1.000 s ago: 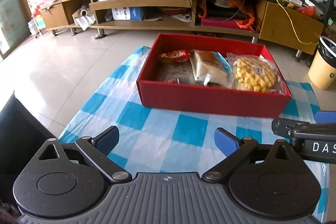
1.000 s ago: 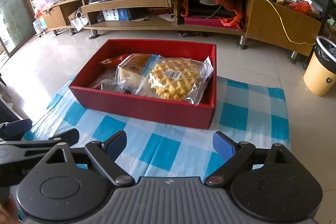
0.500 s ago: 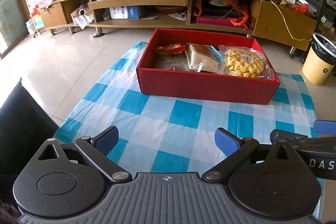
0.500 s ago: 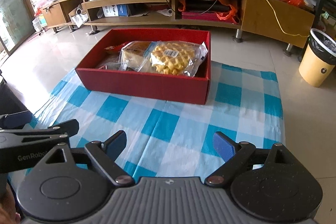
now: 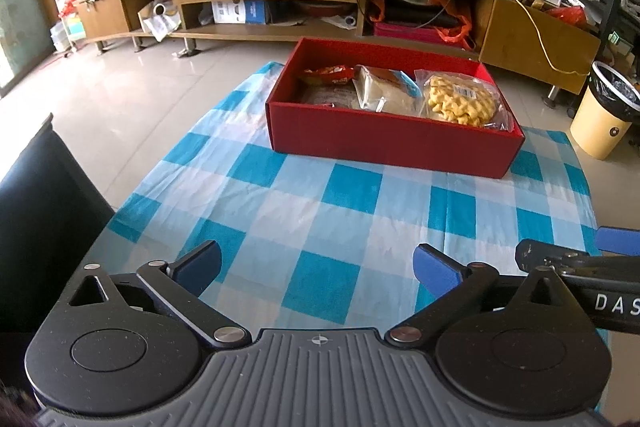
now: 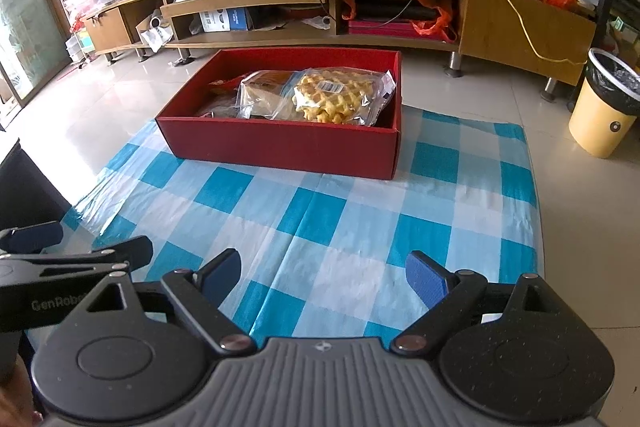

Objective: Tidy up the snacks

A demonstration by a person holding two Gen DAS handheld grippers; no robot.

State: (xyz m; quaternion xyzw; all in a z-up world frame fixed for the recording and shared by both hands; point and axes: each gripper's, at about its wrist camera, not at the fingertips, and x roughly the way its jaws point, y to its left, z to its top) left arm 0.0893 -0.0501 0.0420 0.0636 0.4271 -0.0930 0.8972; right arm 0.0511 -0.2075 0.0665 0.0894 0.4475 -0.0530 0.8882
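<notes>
The red box (image 5: 394,143) sits at the far end of the blue-checked cloth (image 5: 320,219), dead ahead of both tongs and well apart from them; its long side runs left to right across the view, so any reach goes straight forward over bare cloth. Inside it the snacks lie packed side by side: a waffle pack (image 5: 462,101) at the right end, a cake pack in clear wrap (image 5: 382,93) in the middle, a red-orange packet (image 5: 326,73) at the far left, with a darker pack under them that is too hidden to name.

The left tongs (image 5: 318,265) are spread wide and hold nothing; the right tongs (image 6: 324,269) are likewise wide and empty. Both hover low over the near edge of the cloth, close beside each other (each one's tip shows at the margin of the other's view).

From the right view the waffle pack (image 6: 334,99) lies nearly in line with the tongs, while from the left view the box stands a little off to the right; so the right hand seems slightly better placed for the waffle end, the left for the red-orange packet. No snack lies loose on the cloth, so the sorting looks about done.
</notes>
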